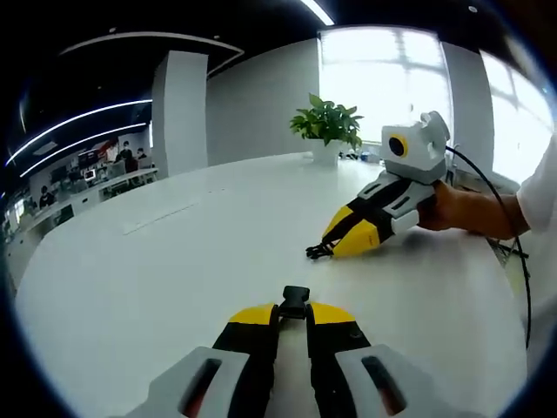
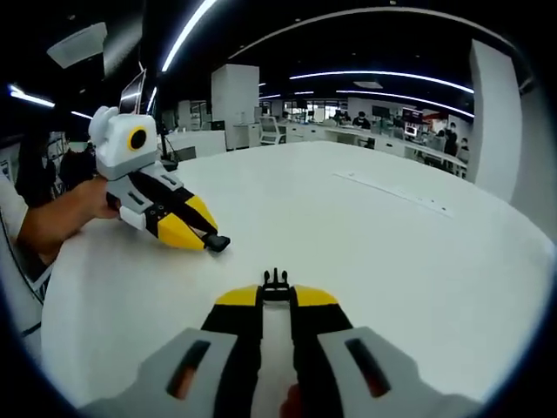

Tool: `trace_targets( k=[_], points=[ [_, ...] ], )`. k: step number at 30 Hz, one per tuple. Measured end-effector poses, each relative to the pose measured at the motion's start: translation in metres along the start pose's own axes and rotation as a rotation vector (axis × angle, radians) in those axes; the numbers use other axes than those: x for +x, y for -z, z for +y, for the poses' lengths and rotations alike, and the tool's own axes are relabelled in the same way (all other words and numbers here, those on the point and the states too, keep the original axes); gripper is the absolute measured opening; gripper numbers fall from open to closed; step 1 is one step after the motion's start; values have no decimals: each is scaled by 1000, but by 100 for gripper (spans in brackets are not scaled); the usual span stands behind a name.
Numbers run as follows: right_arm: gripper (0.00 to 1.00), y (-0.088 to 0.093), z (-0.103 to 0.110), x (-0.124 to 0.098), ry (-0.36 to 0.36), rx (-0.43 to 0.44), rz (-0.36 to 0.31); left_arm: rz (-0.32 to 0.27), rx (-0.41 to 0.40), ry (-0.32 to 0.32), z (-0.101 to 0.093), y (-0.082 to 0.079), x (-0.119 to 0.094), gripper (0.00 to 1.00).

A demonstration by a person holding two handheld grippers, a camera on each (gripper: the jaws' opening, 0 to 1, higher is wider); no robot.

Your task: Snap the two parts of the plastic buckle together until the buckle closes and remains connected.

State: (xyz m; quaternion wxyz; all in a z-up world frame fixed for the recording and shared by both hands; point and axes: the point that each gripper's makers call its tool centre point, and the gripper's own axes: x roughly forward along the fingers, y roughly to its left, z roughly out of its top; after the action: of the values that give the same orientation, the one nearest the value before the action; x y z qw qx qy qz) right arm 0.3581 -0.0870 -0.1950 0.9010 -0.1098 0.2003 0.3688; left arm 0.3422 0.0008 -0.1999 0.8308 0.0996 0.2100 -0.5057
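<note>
Left tongs (image 1: 294, 306) are clamped on the socket half of the buckle (image 1: 296, 300), a small black piece sticking out past the yellow tips. Right tongs (image 2: 276, 290) are clamped on the pronged half of the buckle (image 2: 276, 279), prongs pointing forward. In the left gripper view the pronged half shows at the other tongs' tips, low over the white table (image 1: 174, 261); in the right gripper view the socket half shows as a dark blob at the left tongs' tips.

The two halves are well apart, not yet mated. Each half is pinched at its rear so the mating end stays free, which looks deliberate: prongs and socket opening need to meet head-on. The tongs are angled toward each other over the table, probably setting up the approach. Both sit just above or on the surface; can't tell if they touch it.

Next move, as I judge it: bring the tips together, line up prongs with the opening, push until it clicks.

Containers: one white pot (image 1: 326, 153) far across the table holding a green plant (image 1: 328, 120). Nothing else holds anything. A person's hand (image 2: 91, 198) holds the left gripper's body.
</note>
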Motion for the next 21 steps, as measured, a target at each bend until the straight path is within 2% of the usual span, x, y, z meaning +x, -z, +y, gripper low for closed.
trace_targets(
  k=[14, 21],
  points=[
    [12, 4, 23, -16, -75, -25, -35, 9, 26, 49, -19, 10, -9, 12],
    [12, 7, 33, -22, -119, -48, -40, 16, 42, 66, -18, 13, -8, 12]
  ],
)
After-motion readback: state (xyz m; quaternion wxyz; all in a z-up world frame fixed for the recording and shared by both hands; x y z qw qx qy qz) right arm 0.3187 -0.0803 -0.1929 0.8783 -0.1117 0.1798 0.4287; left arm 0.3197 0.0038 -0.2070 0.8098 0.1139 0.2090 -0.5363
